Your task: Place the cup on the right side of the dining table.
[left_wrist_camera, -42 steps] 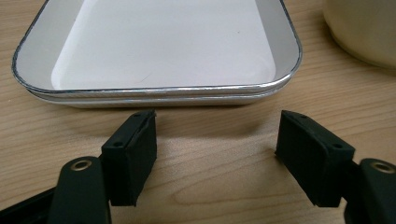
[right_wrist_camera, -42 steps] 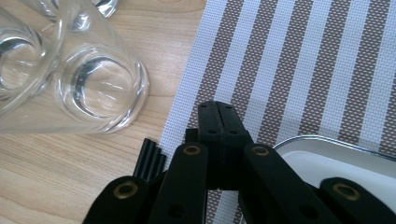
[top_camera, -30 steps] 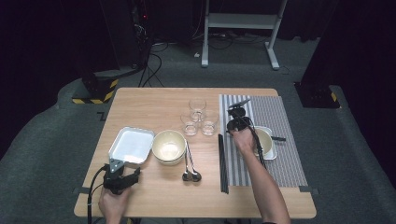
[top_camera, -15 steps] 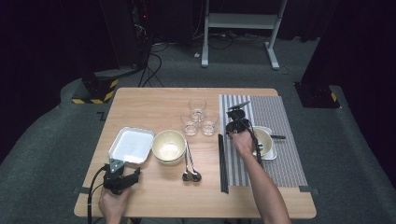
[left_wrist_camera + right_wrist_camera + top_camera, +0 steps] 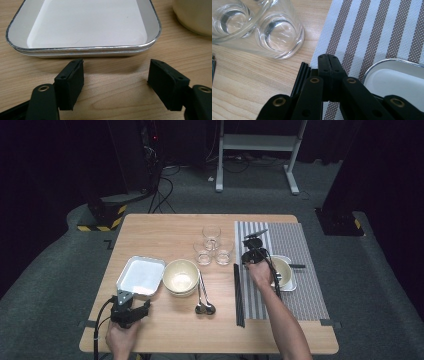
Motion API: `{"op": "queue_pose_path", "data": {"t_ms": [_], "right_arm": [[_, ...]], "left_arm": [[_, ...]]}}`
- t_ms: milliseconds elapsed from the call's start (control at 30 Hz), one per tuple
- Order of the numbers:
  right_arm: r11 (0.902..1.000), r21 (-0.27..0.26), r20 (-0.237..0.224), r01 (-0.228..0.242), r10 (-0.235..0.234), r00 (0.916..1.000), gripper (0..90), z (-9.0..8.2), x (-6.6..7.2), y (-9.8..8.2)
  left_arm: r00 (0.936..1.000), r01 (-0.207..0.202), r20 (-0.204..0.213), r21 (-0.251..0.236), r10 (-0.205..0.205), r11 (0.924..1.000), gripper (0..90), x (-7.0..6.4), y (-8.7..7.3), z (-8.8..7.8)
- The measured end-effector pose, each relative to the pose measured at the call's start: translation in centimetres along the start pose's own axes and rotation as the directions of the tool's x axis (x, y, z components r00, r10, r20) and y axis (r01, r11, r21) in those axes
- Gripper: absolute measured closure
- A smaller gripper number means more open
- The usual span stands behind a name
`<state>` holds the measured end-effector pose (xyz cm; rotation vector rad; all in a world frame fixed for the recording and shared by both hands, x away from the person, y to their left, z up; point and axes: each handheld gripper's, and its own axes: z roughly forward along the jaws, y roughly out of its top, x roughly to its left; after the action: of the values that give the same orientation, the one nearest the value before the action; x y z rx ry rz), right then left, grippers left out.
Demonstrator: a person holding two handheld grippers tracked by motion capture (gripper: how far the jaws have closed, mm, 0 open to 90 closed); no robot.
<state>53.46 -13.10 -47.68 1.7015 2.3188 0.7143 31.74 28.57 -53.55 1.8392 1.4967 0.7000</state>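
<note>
My left gripper (image 5: 131,304) rests near the table's front left corner, just short of the white metal-rimmed tray (image 5: 141,275). In the left gripper view its jaws (image 5: 116,85) stand open over bare wood, with the tray (image 5: 82,27) straight ahead and apart from them. My right gripper (image 5: 248,257) hovers at the left edge of the striped placemat (image 5: 295,290). Its jaws (image 5: 329,67) are shut with nothing between them. They sit above the top end of the black chopsticks (image 5: 302,73), close to a clear glass (image 5: 279,35).
A cream bowl (image 5: 181,277) sits beside the tray, with two spoons (image 5: 202,297) to its right. Three glasses (image 5: 212,245) cluster mid-table. Chopsticks (image 5: 238,295) lie along the mat's left edge. A small tray (image 5: 292,282) holding a bowl sits on the mat.
</note>
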Motion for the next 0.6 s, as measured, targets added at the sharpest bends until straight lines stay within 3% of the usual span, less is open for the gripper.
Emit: {"op": "queue_pose_path", "data": {"t_ms": [600], "right_arm": [[0.9999, -0.016, -0.006, 0.001, -0.001, 1.0000, 90.0, -0.31, 0.02, -0.36]], "left_arm": [[1.0000, 0.000, 0.000, 0.000, 0.000, 1.0000, 29.1, -0.01, 0.00, 0.00]]}}
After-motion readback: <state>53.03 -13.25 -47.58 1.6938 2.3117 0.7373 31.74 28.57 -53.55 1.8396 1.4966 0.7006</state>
